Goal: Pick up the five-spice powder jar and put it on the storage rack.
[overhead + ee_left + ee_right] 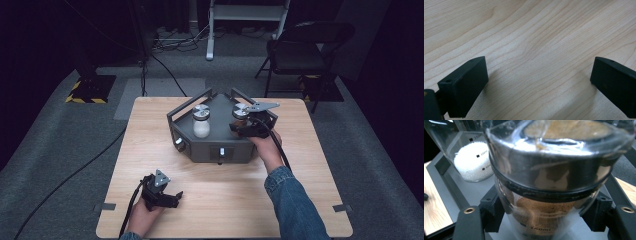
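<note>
The jar of brown powder (549,182) stands at the right rear of a grey tray (215,137) that sits in the middle of the wooden worktop (225,200). It is a clear glass jar with a shiny metal lid, and printed measuring marks show low on its wall in the right gripper view. The right gripper (248,126) is at this jar, its black jaws set on either side of the glass below the lid and pressed against it, so it is clamped on the jar. The person's right hand (267,147) holds that gripper from the near side of the tray, a denim sleeve (292,200) trailing back toward the bottom edge of the high view.

A second jar, the jar of white grains (201,122), stands on the same tray to the left of the first, apart from it; in the right gripper view it appears behind and to the left, with small black marks on its wall.

The left gripper (172,199) rests low over the near left part of the worktop, well apart from the tray, held in the left hand (142,215). Its jaws stand wide apart with bare wood grain between them, nothing held.

A folding chair (305,50) stands on the grey floor beyond the worktop.
</note>
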Demonstrator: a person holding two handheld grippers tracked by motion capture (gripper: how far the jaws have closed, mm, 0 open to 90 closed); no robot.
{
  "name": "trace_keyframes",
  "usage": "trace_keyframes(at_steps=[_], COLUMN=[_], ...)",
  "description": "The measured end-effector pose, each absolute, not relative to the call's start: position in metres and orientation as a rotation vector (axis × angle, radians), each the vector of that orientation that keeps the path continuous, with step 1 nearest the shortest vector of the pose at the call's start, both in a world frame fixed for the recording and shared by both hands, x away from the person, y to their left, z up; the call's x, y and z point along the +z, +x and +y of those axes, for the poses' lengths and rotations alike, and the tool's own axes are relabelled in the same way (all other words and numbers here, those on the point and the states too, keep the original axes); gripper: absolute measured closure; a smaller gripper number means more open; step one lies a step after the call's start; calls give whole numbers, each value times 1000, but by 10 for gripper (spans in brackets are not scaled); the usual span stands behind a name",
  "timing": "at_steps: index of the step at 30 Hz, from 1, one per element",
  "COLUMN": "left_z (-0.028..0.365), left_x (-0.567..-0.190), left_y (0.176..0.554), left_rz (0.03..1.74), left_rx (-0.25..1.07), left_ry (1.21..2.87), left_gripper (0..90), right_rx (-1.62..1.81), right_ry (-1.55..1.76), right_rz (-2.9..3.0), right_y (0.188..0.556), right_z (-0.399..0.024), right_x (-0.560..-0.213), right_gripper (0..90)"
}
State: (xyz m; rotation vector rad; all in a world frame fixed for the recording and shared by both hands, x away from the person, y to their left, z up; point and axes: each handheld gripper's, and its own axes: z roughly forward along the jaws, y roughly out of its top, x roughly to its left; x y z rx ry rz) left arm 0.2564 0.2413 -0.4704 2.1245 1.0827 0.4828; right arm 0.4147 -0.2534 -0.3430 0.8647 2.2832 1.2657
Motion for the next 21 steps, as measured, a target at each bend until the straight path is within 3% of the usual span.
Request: trace_keyframes(at_steps=[4, 7, 10, 21], left_z=[241, 241, 241, 240], left_x=[-470, -470, -471, -470], left_y=[256, 257, 258, 259], left_rz=[1082, 1082, 1078, 1079], left_rx=[483, 482, 482, 481], left_ry=[2124, 2124, 2125, 2127], left_gripper=[12, 12, 12, 11], right_rx=[1258, 1268, 1300, 1355], right_ry=[860, 851, 856, 806], right_rz=[2289, 2283, 2259, 2234], right_y=[415, 414, 408, 374], right_z=[-253, -255, -260, -303], right_x=[-342, -343, -343, -348], right_gripper=[289, 146, 63, 52])
